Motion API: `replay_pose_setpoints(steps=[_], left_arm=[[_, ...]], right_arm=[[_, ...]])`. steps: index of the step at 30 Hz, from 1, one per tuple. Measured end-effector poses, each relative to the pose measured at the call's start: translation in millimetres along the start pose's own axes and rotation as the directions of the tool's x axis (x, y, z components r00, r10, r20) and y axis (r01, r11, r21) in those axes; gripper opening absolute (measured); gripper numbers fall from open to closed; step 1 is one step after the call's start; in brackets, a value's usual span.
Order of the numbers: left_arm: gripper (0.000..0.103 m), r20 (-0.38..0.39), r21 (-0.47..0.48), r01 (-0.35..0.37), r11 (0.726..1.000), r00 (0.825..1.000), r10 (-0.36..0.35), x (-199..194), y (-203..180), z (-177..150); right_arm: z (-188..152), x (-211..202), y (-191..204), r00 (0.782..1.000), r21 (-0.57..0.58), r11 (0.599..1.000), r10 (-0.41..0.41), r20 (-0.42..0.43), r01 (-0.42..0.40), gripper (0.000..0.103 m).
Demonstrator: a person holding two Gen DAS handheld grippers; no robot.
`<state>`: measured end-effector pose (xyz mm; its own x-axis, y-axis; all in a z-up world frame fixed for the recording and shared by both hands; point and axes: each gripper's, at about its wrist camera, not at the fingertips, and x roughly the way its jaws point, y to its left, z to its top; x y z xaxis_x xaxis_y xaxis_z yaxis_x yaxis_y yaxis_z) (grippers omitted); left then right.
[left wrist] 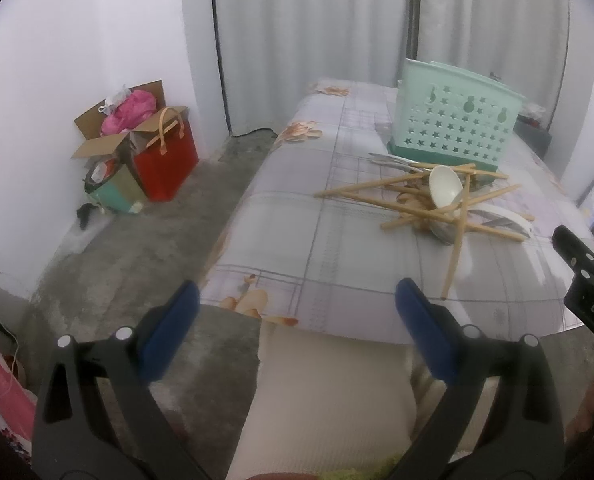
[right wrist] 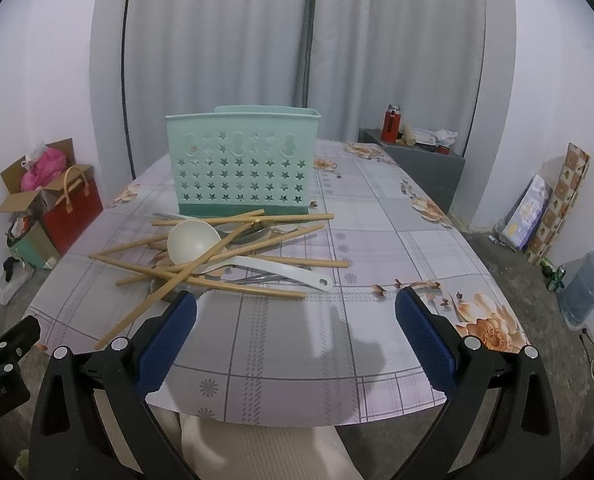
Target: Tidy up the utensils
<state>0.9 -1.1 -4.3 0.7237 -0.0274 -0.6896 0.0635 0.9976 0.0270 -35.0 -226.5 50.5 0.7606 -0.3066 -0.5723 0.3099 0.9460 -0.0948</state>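
A mint-green utensil holder (right wrist: 239, 172) (left wrist: 457, 120) with star cutouts stands upright near the middle of the table (right wrist: 377, 240). In front of it lies a tangled pile: several wooden chopsticks (right wrist: 201, 276) (left wrist: 361, 196), a white ladle (right wrist: 195, 242) (left wrist: 445, 186) and metal spoons (right wrist: 257, 278) underneath. My right gripper (right wrist: 296, 328) is open and empty, hovering over the table's near edge just short of the pile. My left gripper (left wrist: 297, 320) is open and empty too, at the table's near left corner, left of the pile. The right gripper's black frame (left wrist: 589, 276) shows at the left wrist view's right edge.
The floral plastic tablecloth (left wrist: 337, 248) covers the table. A cardboard box and red bag (left wrist: 165, 160) stand on the floor at the left. A dark cabinet (right wrist: 417, 160) with a red flask stands behind the table; a water jug (right wrist: 587, 284) is at the right. A cream chair seat (left wrist: 329, 392) sits below.
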Motion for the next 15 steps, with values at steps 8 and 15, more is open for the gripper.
replay_pose_setpoints(steps=[8, 15], left_arm=[[0.094, 0.016, 0.004, 0.016, 1.0, 1.0, -0.016, -3.5, -0.2, -0.3], [0.094, 0.008, 0.004, 0.016, 1.0, 1.0, -0.017, -2.2, -2.2, 0.2]], right_arm=[[0.1, 0.6, 1.2, 1.0, -0.003, 1.0, -0.003, 0.0, 0.003, 0.097], [0.4, 0.5, 1.7, 1.0, -0.005, 1.0, -0.002, -0.002, 0.002, 0.097]])
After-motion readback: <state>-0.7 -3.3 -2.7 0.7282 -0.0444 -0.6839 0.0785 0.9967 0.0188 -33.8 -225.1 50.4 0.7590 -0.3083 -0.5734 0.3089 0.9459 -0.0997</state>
